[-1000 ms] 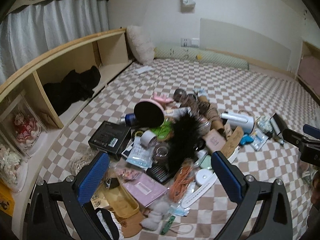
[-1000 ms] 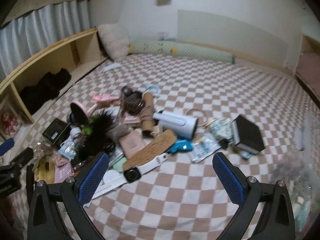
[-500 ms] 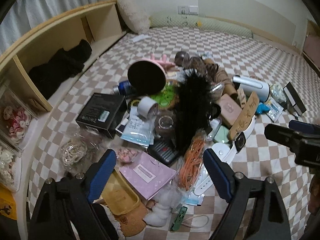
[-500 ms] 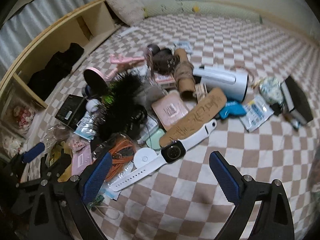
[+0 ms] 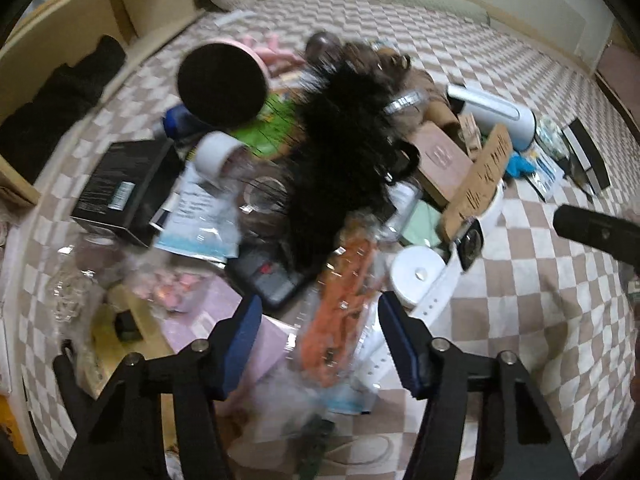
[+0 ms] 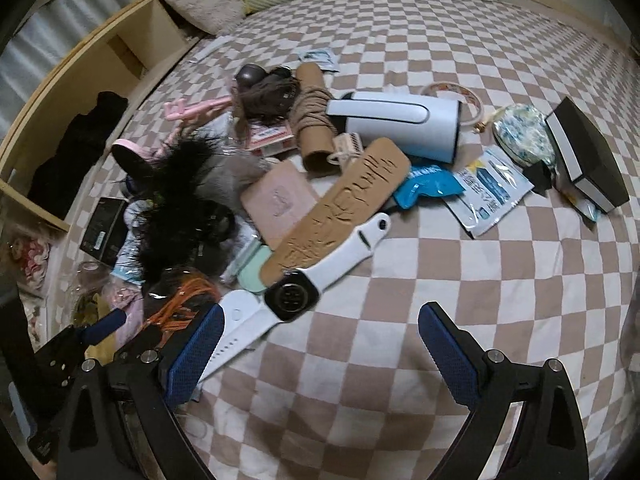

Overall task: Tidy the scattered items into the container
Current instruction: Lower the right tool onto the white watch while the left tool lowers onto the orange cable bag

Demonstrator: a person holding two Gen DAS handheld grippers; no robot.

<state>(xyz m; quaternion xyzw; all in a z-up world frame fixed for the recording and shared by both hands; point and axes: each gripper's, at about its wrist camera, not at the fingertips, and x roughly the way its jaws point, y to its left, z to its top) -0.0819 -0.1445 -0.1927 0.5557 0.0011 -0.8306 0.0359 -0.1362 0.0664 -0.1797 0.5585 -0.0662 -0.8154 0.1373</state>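
A heap of small items lies on the checkered bed cover [image 6: 440, 280]. My left gripper [image 5: 320, 344] is low over the near edge of the heap. It is open, and its blue pads [image 5: 244, 336] stand on either side of a clear bag of orange cable [image 5: 340, 304]. My right gripper [image 6: 322, 360] is open over bare cover. A white smartwatch [image 6: 292, 296] lies just ahead of it, with the strap beside its left pad [image 6: 196, 356]. A black feathery item [image 5: 340, 152] tops the heap. I cannot tell which item is the container.
A white cylinder device [image 6: 400, 124], a brown embossed board [image 6: 344, 208], a black box [image 5: 124, 188] and a pink round mirror [image 5: 220, 84] lie in the heap. A yellow tray [image 5: 120, 320] sits near left. A wooden shelf [image 6: 80, 80] runs along the left. A second black box [image 6: 584, 160] lies right.
Both grippers have dropped and moved forward to the heap. The left gripper's fingers have narrowed around the bag of orange cable. The right gripper now hangs close over the smartwatch.
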